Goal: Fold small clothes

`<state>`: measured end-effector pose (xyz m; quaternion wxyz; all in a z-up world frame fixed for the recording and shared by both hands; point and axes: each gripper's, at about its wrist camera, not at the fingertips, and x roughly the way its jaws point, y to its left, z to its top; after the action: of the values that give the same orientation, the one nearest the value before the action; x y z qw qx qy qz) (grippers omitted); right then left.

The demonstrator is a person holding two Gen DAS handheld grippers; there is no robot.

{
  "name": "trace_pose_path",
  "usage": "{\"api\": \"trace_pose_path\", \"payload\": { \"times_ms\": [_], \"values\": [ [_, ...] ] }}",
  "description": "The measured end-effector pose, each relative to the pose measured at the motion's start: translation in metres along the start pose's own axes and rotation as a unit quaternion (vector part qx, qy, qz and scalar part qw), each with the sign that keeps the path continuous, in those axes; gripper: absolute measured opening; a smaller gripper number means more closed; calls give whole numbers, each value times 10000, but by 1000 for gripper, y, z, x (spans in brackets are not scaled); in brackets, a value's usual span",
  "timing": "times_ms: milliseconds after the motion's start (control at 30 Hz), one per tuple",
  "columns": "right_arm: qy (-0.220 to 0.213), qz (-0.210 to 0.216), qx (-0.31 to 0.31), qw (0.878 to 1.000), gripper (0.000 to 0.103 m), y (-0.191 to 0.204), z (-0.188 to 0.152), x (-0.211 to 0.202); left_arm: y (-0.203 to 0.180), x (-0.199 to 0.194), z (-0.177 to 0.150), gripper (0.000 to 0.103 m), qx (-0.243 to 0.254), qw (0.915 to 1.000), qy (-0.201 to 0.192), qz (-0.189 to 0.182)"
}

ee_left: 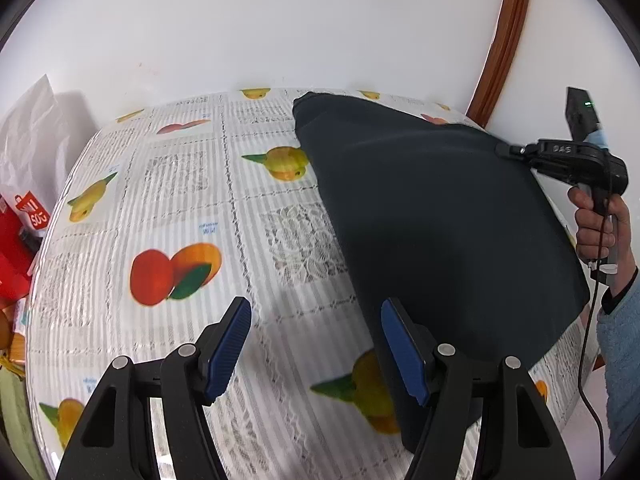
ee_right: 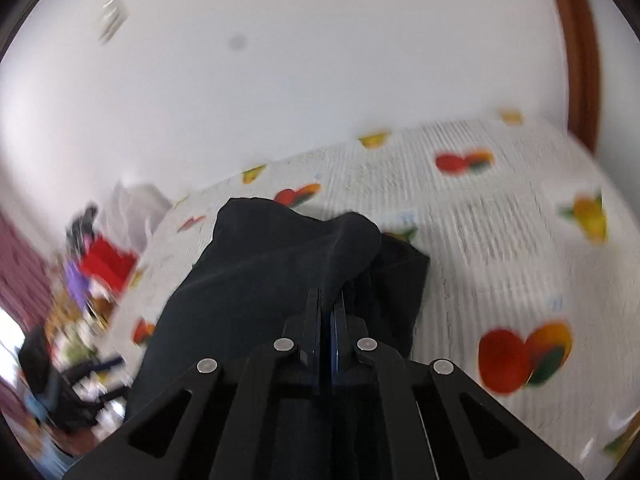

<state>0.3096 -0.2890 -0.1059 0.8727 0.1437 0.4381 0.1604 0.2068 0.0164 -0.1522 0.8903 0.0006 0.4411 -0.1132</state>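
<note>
Left tool (ee_left: pixel 316 344) wide, empty; right tool (ee_left: pixel 505 149) clamps dark garment (ee_left: pixel 432 220) corner (long axis near-to-far).

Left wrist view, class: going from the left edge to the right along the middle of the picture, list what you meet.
Red package → white plastic bag → fruit-print tablecloth → dark garment → right gripper, jaws pinching the garment's edge → the person's hand holding it.

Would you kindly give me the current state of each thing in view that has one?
Dark garment: spread on the table, one edge lifted and pinched.
Right gripper: shut on that edge.
Left gripper: open, fingers empty, one beside the garment's near edge.
Tablecloth: flat.
</note>
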Motion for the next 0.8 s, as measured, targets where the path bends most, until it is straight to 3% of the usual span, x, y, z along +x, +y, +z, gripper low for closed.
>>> {"api": "trace_pose_path", "payload": {
  "times_ms": [67,167,200,300,333,400,500,533,567,600,667,800],
  "values": [
    [291,-322,-17,9991,5,2,-6,6,0,-4,-2,66,-11,10000,-10,7],
    [33,-474,-119,9988,9,7,-19,-15,-5,-13,-7,66,60,9999,-92,-30],
    [0,-438,-108,9990,12,8,-24,-22,-7,-16,-8,66,84,9999,-113,-26],
    [37,-384,-43,9992,36,7,-44,-39,-12,-22,-16,66,67,9998,-142,-81],
    [80,-382,-72,9992,37,5,-52,-44,-13,-23,-19,66,49,9998,-152,-98],
    [125,-368,-26,9992,37,3,-67,-45,-16,-24,-26,66,7,9998,-133,-143],
    [138,-358,-138,9992,6,4,-83,-44,-21,-24,-34,66,0,9999,-69,-116],
    [-261,-381,-384,9982,3,6,-87,-54,-22,-26,-36,66,5,9999,-76,-102],
    [-693,-304,-549,9956,3,6,-91,-64,-23,-29,-39,66,-1,9999,-87,-108],
    [-842,-225,-519,9948,3,2,-93,-67,-24,-32,-41,66,-17,9999,-87,-100],
    [-714,-106,211,9972,3,-16,-94,-61,-24,-37,-43,66,-1,9999,-103,-70],
    [-836,-381,558,9942,4,-21,-99,-60,-23,-47,-47,66,47,9999,-152,15]
  ]
}}
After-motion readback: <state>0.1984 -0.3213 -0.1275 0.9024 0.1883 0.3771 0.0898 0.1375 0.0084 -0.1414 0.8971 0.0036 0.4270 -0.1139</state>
